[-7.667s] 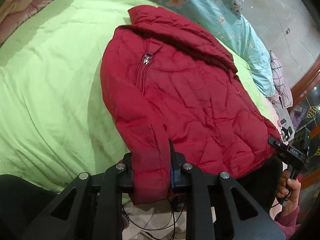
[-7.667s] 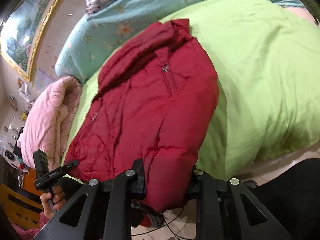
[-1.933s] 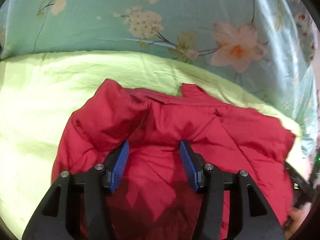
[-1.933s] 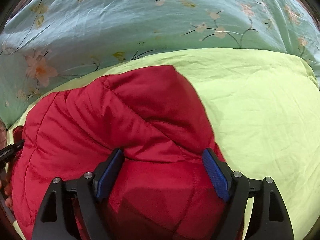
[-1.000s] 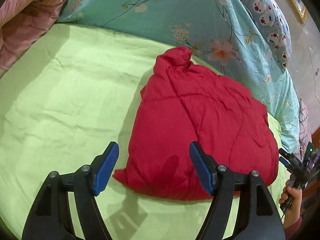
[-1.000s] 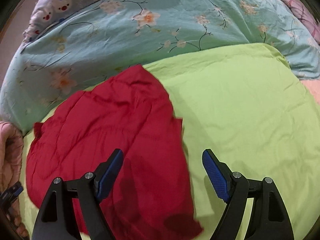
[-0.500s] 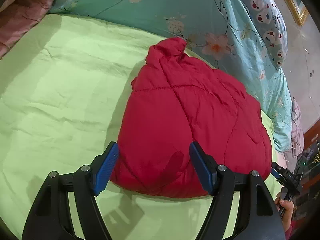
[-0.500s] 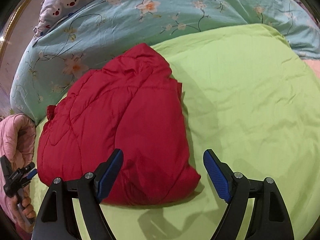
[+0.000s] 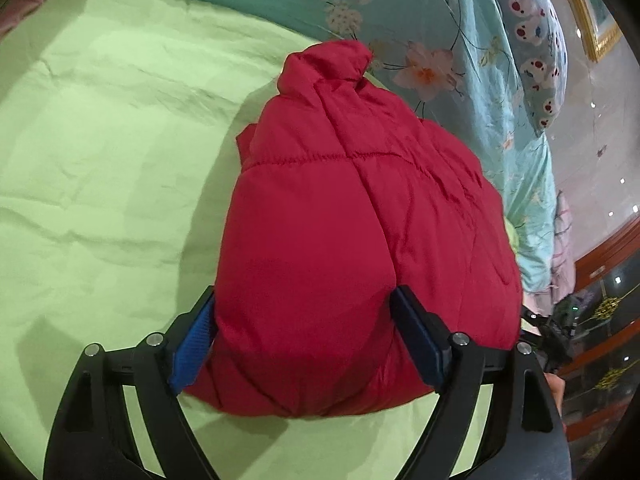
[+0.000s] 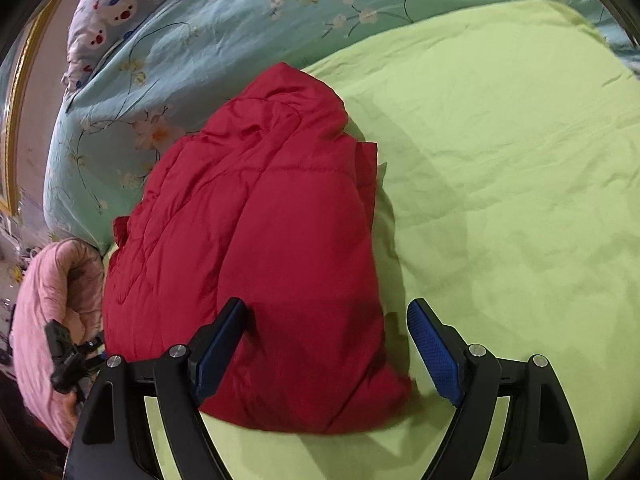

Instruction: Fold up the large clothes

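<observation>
A red padded jacket (image 9: 352, 220) lies folded into a thick bundle on the lime green quilt (image 9: 100, 160), collar end away from me. My left gripper (image 9: 308, 344) straddles the bundle's near left end. Its jaws are opening, and the jacket bulges between the blue pads (image 9: 192, 344) without being squeezed. In the right wrist view the same jacket (image 10: 260, 232) has its near right corner between the wide jaws of my right gripper (image 10: 328, 348). That gripper's left pad (image 10: 216, 348) rests over the fabric, while the right pad hangs over bare green quilt (image 10: 500, 160).
A teal floral quilt (image 9: 400, 20) borders the green one at the far side, with a bear-print pillow (image 9: 536, 40) beyond it. A rolled pink blanket (image 10: 48, 300) lies at the left of the right wrist view. Wooden furniture (image 9: 600, 280) stands at the bed's right.
Both grippers have sunk and come closer to the jacket's near edge, so the bundle now sits between their jaws. The left jaws stand wider than before.
</observation>
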The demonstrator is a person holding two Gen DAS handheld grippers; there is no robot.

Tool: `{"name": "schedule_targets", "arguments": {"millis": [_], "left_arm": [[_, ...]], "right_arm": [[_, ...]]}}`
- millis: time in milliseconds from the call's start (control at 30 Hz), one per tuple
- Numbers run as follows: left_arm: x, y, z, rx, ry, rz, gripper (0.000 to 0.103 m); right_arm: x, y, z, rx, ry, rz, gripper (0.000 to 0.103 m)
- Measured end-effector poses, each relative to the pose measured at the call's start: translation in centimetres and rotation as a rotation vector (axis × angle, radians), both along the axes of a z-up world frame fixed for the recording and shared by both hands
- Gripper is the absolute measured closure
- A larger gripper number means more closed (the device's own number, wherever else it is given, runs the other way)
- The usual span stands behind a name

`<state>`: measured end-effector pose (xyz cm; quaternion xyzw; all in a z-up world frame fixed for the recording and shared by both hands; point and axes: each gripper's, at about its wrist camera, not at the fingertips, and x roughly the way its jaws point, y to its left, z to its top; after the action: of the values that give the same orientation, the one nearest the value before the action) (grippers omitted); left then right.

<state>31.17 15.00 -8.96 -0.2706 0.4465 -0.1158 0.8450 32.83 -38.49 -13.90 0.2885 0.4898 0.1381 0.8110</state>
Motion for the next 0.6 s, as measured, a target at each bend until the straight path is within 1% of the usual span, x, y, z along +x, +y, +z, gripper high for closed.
{"name": "schedule_targets", "arguments": {"millis": [33, 133, 200, 233, 300, 367, 433, 500, 600], "left_arm": [[0.3, 0.1, -0.2, -0.017, 0.004, -0.002, 0.018], [1.3, 0.0, -0.9, -0.061, 0.023, -0.006, 0.011], [2.0, -0.1, -1.4, -0.087, 0.039, -0.008, 0.003], [2.4, -0.2, -1.7, -0.102, 0.044, -0.005, 0.001], [3.1, -0.4, -2.2, -0.13, 0.051, -0.009, 0.0], [3.6, -0.6, -2.6, -0.173, 0.067, -0.015, 0.0], [4.1, -0.6, -3.0, -0.209, 0.077, -0.014, 0.0], [4.5, -0.7, -3.3, -0.238, 0.075, -0.015, 0.0], [4.8, -1.1, -3.1, -0.227, 0.047, -0.033, 0.0]], "right_arm": [[0.4, -0.2, -0.2, 0.015, 0.004, 0.002, 0.019], [1.9, -0.7, -0.8, 0.062, 0.009, 0.007, 0.016], [3.0, -0.7, -1.1, 0.094, 0.007, 0.027, 0.015], [3.3, -0.7, -1.2, 0.107, 0.008, 0.034, 0.015], [4.3, -0.6, -1.9, 0.148, 0.02, 0.053, 0.013], [4.9, -0.8, -2.5, 0.179, 0.033, 0.057, 0.008], [5.5, -0.7, -3.3, 0.218, 0.059, 0.069, 0.005], [6.0, -0.6, -3.9, 0.257, 0.072, 0.088, 0.004], [6.5, -0.1, -4.0, 0.292, 0.079, 0.109, 0.005]]}}
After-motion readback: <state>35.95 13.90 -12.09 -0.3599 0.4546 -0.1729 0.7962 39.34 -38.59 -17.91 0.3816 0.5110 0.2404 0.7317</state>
